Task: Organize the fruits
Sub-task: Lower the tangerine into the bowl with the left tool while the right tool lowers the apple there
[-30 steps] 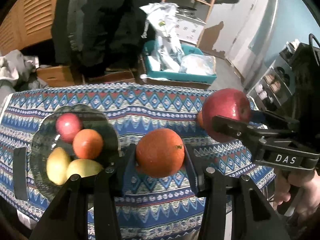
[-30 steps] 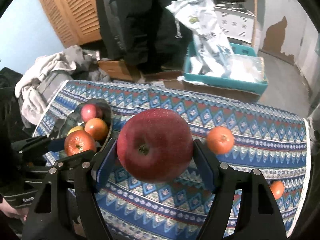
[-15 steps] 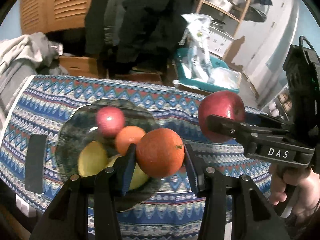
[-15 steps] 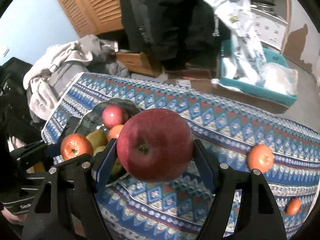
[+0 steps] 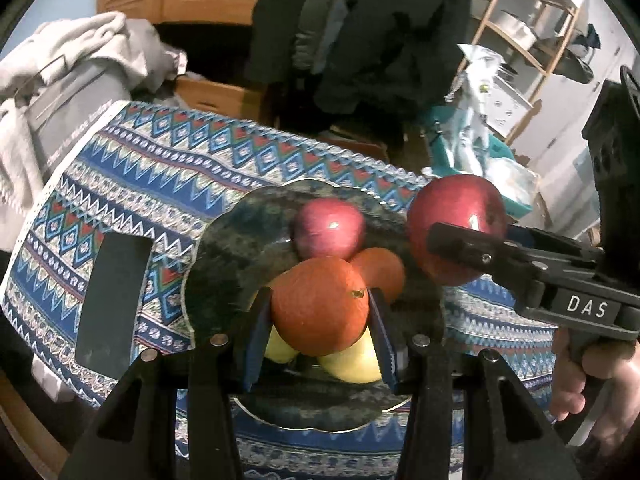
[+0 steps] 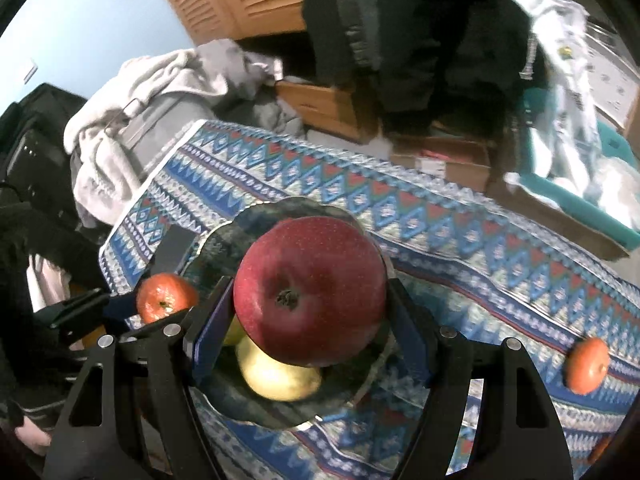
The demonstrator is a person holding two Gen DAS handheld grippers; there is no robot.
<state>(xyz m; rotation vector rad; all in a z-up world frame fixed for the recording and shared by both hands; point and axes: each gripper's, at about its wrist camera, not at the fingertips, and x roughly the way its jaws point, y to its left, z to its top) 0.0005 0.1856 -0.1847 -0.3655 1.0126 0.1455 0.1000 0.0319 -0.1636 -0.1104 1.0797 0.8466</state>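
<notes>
My left gripper (image 5: pixel 318 312) is shut on an orange (image 5: pixel 320 304) and hangs over the dark glass plate (image 5: pixel 224 256). On the plate lie a small red apple (image 5: pixel 328 230), another orange (image 5: pixel 380 268) and yellow fruits (image 5: pixel 352 362). My right gripper (image 6: pixel 310 300) is shut on a big red apple (image 6: pixel 310 292), also above the plate (image 6: pixel 224 240); a yellow fruit (image 6: pixel 276 376) shows beneath it. In the left wrist view the right gripper (image 5: pixel 432 236) with its apple (image 5: pixel 454 220) stands at the plate's right rim. The held orange (image 6: pixel 166 296) shows at the left of the right wrist view.
The plate rests on a table with a blue patterned cloth (image 5: pixel 160 168). A black flat object (image 5: pixel 112 304) lies left of the plate. A loose orange (image 6: pixel 586 364) lies on the cloth at the right. Grey laundry (image 6: pixel 132 120), a teal bin (image 6: pixel 592 200) and a person's hand (image 5: pixel 592 384) are around.
Both grippers have carried their fruit leftward across the table, from beside the plate to above it. Both grips are unchanged.
</notes>
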